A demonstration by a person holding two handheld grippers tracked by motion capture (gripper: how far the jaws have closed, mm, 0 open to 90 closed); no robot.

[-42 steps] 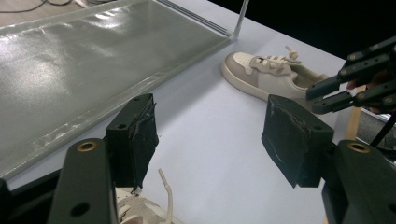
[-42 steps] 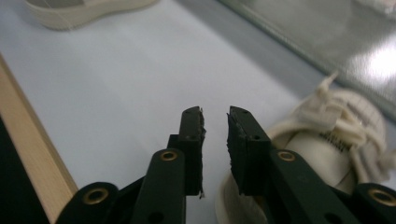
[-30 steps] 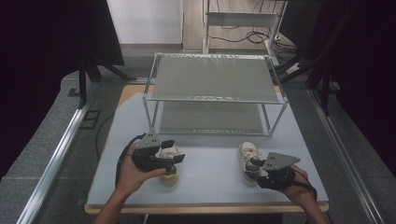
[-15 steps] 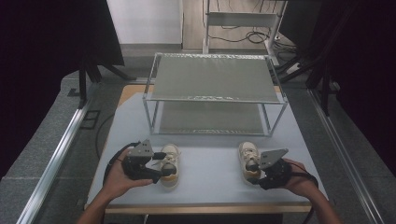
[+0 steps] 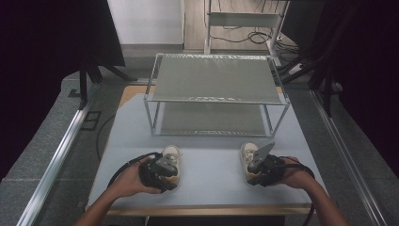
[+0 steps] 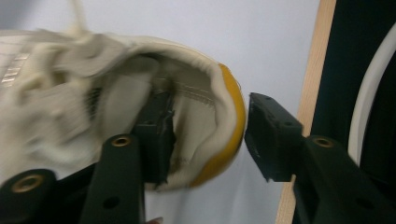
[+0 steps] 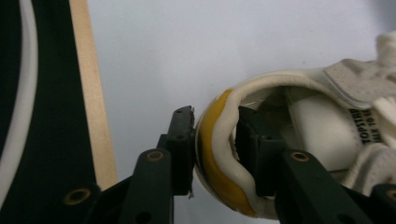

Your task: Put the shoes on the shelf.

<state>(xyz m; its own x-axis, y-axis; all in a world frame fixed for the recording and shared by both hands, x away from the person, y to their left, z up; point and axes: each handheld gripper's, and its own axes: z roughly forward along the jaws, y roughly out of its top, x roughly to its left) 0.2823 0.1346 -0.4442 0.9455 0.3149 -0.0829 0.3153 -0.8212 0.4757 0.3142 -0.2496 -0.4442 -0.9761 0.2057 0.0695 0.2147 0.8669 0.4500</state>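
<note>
Two cream shoes with yellow heels lie on the pale table, toes toward the rack. My left gripper (image 5: 171, 177) (image 6: 210, 135) straddles the heel of the left shoe (image 5: 171, 157) (image 6: 93, 102). One jaw is inside the shoe's opening and the other just outside the yellow heel, with gaps still showing; its jaws have just been closing. My right gripper (image 5: 252, 177) (image 7: 215, 140) has also just been closing. It pinches the heel wall of the right shoe (image 5: 248, 154) (image 7: 327, 121), one pad outside on the yellow, one inside the collar.
A two-tier metal rack (image 5: 214, 84) stands at the back of the table (image 5: 211, 150), just beyond the shoes' toes. The table's wooden front edge (image 6: 308, 93) (image 7: 91, 93) runs close behind both heels. A dark floor and metal rails flank the table.
Both hands have sunk toward the table. The left gripper came down over the left shoe's heel and narrowed. The right gripper slid in to the right shoe's heel and closed on it.
</note>
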